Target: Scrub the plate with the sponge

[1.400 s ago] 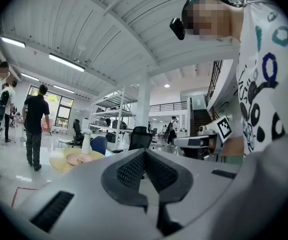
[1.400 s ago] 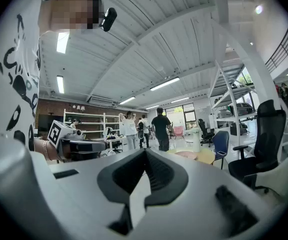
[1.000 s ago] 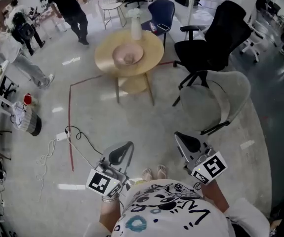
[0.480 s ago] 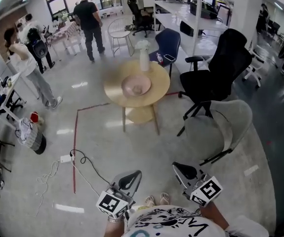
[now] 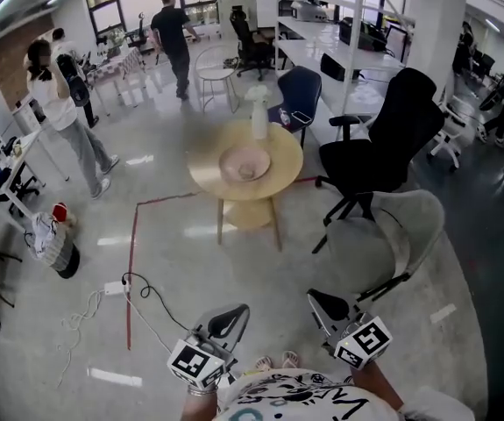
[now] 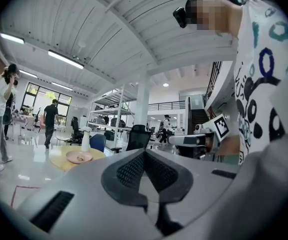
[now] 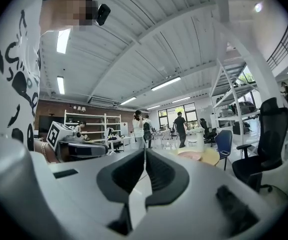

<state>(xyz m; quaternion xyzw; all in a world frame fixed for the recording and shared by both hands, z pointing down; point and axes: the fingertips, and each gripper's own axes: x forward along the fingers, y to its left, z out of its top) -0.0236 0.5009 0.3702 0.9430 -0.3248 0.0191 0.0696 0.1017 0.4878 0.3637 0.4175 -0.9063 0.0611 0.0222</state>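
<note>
Left gripper (image 5: 225, 321), right gripper (image 5: 326, 305): my jaws pressed together, empty. Gaze has lifted; plate (image 5: 244, 162) on desk (image 5: 203, 172) well ahead, scrubbing unstarted.

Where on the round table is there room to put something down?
The left side of the round table, beside the pink plate, is bare. A thinner bare strip runs along the right, toward the black chair. The plate takes up the middle, and the spray bottle stands at the back edge.

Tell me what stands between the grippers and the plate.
Nothing visible. Open floor separates the left gripper and right gripper from the round table bearing the pink plate; the grey chair stands aside, right.
</note>
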